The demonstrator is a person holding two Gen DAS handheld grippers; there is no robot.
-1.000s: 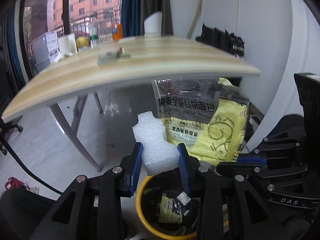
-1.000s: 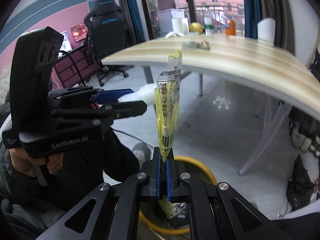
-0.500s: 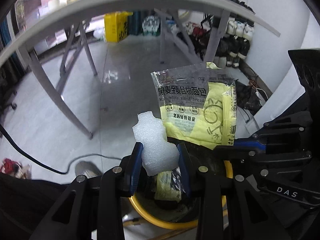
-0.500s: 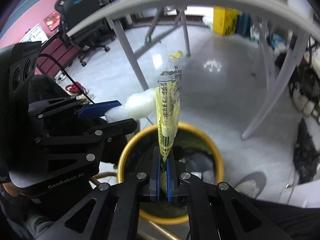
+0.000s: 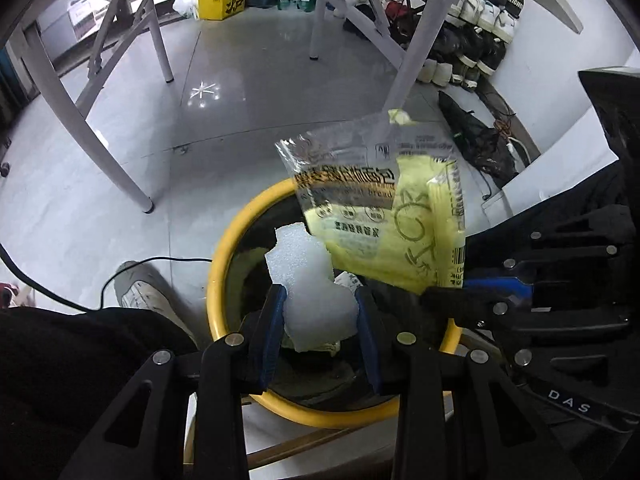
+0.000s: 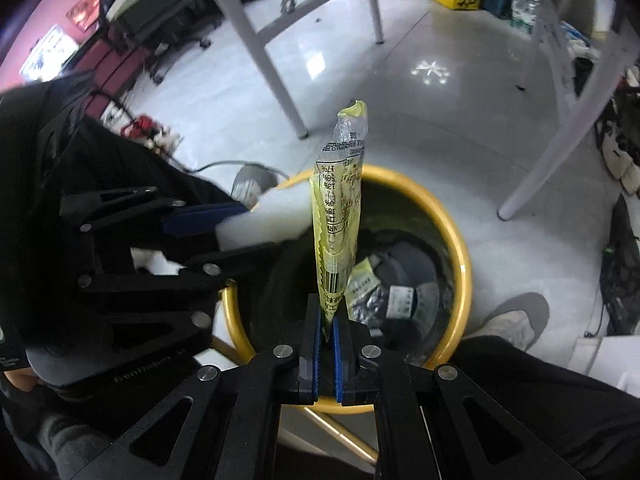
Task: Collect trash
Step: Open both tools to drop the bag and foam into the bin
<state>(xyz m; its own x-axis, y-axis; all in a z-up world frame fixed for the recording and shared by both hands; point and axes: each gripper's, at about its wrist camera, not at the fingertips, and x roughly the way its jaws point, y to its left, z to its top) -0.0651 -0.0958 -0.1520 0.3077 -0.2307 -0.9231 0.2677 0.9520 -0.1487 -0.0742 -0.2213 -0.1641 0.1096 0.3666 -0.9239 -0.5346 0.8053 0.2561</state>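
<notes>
Both grippers dropped over bin [image 5: 224, 248], fingers [image 5: 272, 320] pinching foam [image 5: 316, 292].

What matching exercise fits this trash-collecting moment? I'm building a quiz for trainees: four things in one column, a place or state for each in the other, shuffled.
Things
1. foam chunk
2. bread wrapper
3. bin rim
4. crumpled packets

Places or states
A. lying at the bottom of the bin
B. pinched flat in the right tool, standing edge-on
C. yellow ring on the floor, under both tools
D. clamped between the left tool's blue pads

Pairs: 1-D, 2-B, 3-C, 4-A
</notes>
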